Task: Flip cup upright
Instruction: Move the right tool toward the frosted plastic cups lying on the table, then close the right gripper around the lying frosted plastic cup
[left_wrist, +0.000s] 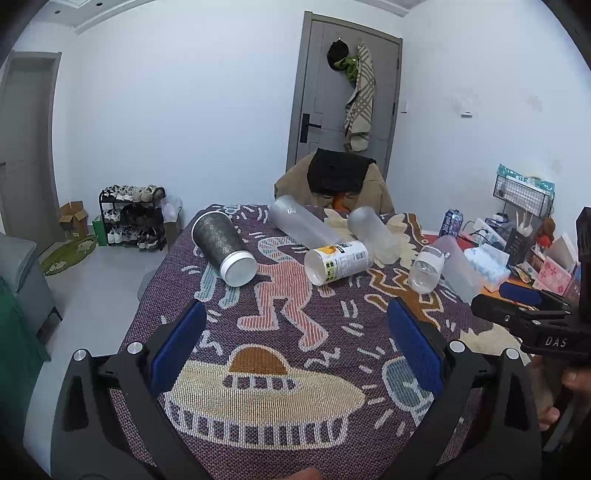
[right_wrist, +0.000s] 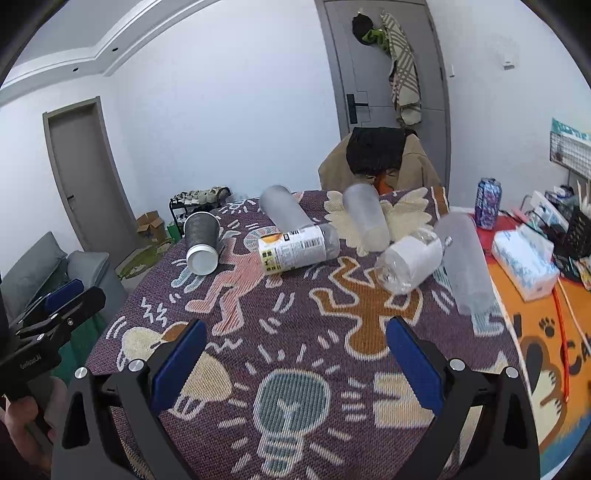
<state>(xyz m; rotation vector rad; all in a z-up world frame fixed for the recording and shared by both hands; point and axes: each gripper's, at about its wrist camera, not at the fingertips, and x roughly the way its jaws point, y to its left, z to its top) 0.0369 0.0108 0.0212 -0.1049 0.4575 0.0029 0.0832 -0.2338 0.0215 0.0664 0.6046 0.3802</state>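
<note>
Several cups lie on their sides on the patterned cloth. A dark grey cup with a silver base (left_wrist: 222, 247) (right_wrist: 201, 242) lies at the left. A clear cup with a yellow label (left_wrist: 338, 262) (right_wrist: 297, 249) lies in the middle. A clear cup with a white band (left_wrist: 426, 267) (right_wrist: 410, 264) lies right of it. Three frosted cups (left_wrist: 301, 221) (right_wrist: 365, 218) (right_wrist: 463, 258) lie behind and at the right. My left gripper (left_wrist: 295, 332) is open and empty above the near cloth. My right gripper (right_wrist: 295, 345) is open and empty, also short of the cups.
The table cloth (left_wrist: 280, 373) covers the table. A tissue pack (right_wrist: 524, 264), a drink can (right_wrist: 487, 203) and desk clutter (left_wrist: 535, 236) sit at the right. A chair with a coat (left_wrist: 332, 181) stands behind the table. The other gripper shows at each view's edge (left_wrist: 532, 317) (right_wrist: 55, 306).
</note>
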